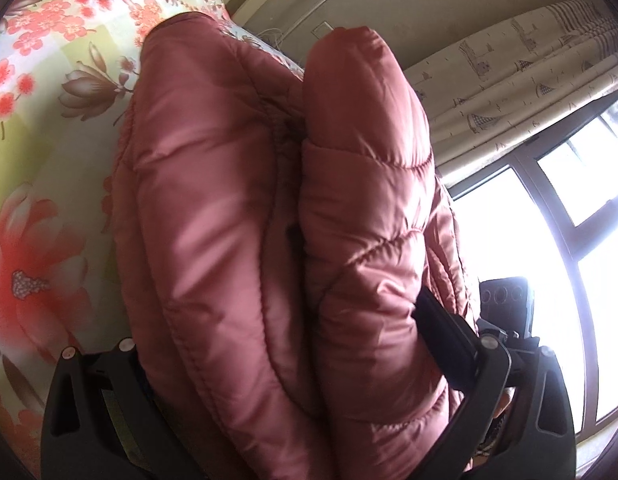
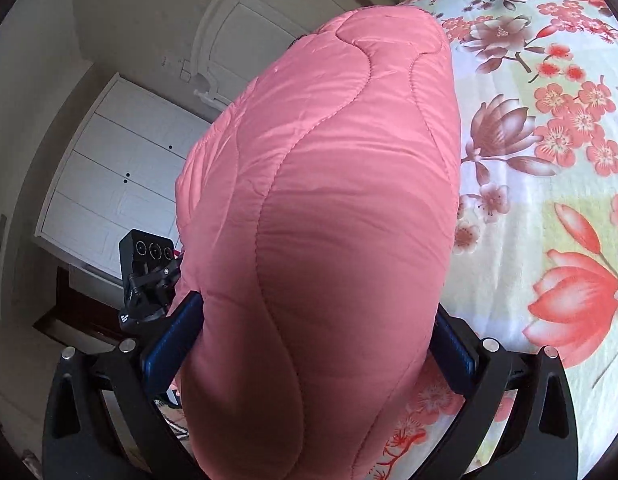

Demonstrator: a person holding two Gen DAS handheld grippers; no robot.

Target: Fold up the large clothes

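Observation:
A thick pink quilted jacket [image 1: 237, 208] fills the left wrist view as a doubled-up bundle held over the bed. My left gripper [image 1: 293, 340] is shut on this bundle; only its right finger [image 1: 449, 336] shows, the other is hidden behind the fabric. In the right wrist view the same jacket [image 2: 329, 200] bulges up between the blue pads [image 2: 177, 336], and my right gripper [image 2: 317, 344] is shut on it with the jaws spread wide by the padding. Both grippers hold the jacket close together.
A bed with a floral sheet [image 1: 41, 128] [image 2: 549, 200] lies beside and under the jacket. A bright window [image 1: 569, 240] and a patterned curtain [image 1: 509, 80] are to one side, a white wardrobe [image 2: 109, 184] to the other. The other gripper's camera housing [image 2: 149, 264] sits close by.

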